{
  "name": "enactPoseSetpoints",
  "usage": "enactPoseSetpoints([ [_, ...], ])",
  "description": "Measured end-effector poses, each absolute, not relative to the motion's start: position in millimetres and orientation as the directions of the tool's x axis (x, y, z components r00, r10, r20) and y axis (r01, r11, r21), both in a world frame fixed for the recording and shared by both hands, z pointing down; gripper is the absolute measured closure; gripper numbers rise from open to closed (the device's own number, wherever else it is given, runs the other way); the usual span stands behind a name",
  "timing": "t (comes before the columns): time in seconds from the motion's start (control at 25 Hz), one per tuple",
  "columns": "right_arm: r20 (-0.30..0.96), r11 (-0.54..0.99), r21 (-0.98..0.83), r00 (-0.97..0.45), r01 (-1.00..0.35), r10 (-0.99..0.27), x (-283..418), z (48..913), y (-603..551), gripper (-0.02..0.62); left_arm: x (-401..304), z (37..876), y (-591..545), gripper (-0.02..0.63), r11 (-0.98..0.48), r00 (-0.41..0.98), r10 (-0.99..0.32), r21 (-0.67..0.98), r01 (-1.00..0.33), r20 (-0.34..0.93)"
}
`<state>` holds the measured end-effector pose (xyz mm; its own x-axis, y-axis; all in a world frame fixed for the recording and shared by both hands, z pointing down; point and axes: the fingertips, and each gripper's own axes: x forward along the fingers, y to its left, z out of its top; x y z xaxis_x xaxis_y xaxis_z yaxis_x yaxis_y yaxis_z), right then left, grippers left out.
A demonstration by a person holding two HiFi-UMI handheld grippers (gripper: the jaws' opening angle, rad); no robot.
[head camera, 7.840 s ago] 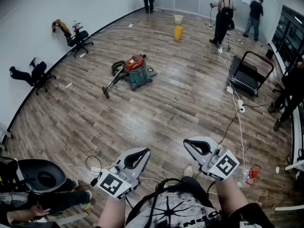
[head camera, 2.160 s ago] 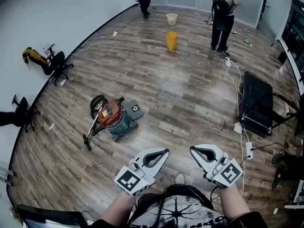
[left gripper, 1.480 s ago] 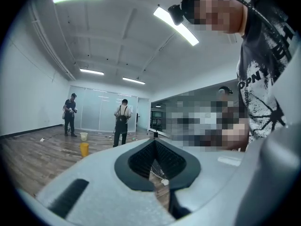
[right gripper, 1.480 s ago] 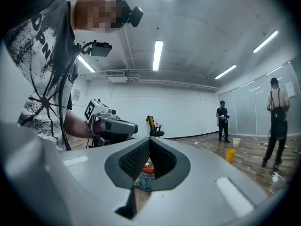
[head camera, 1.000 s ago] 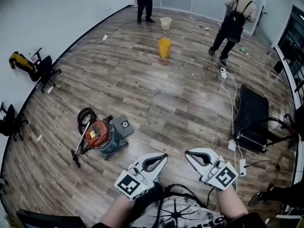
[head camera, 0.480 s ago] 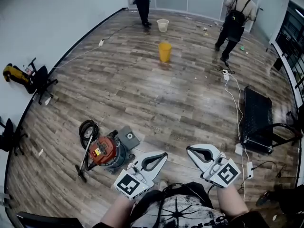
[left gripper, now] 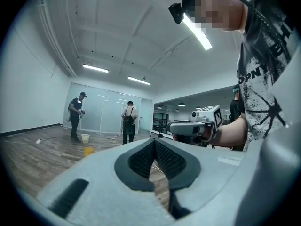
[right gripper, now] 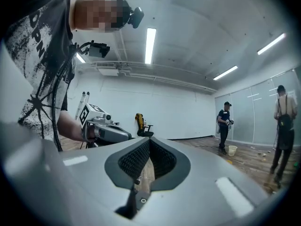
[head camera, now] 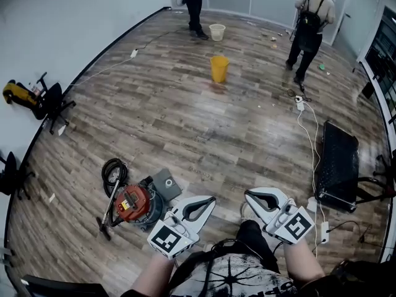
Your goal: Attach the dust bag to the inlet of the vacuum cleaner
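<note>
I am holding both claws out level ahead of my chest. The left claw is sitting fully closed with nothing in it, and the right claw is likewise pinched together and empty. Down on the wood floor, at the left claw's nine o'clock, the vacuum cleaner is standing red top up, with its black hose coiling at its eleven o'clock. A flat grey piece with a round hole is lying against the vacuum at its one o'clock. I cannot tell whether that is the dust bag. Further out at twelve o'clock a yellow bucket is standing, with a white bucket beyond it. Two people are standing by the far wall.
</note>
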<state>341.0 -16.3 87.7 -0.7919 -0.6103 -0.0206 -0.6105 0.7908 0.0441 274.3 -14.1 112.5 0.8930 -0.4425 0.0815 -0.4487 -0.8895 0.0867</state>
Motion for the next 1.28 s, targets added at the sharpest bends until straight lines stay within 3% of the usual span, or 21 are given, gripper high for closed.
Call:
enactPoseSetpoints([
  [0.2,-0.022,0.841,0.040,-0.842,-0.540,-0.540,361.4,99.9,-68.2,0.591,298.7,121.1,-64.1,0.606,-0.851,0.856,-0.502,0.106,-0.514,0.121],
  [0.36,0.008,0.885,0.025,-0.886,-0.464,-0.464,383.3,103.1,-112.1,0.591,333.1,107.0,-112.4,0.606,-0.828,0.833,-0.550,0.095,-0.553,0.062],
  [0.52,-0.044,0.914,0.050,-0.915,-0.403,-0.401,414.2,96.6,-150.1,0.591,368.3,101.2,-157.1,0.606,-0.799,0.804,-0.593,0.090,-0.595,0.055],
  [0.84,-0.035,0.943,0.061,-0.945,-0.327,-0.325,470.4,97.0,-210.7,0.591,407.6,92.2,-221.8,0.606,-0.732,0.737,-0.675,0.083,-0.676,0.048],
  [1.28,-0.081,0.984,0.050,-0.983,-0.170,-0.166,420.7,96.8,-253.6,0.591,369.6,101.7,-263.1,0.606,-0.637,0.640,-0.766,0.067,-0.768,0.058],
])
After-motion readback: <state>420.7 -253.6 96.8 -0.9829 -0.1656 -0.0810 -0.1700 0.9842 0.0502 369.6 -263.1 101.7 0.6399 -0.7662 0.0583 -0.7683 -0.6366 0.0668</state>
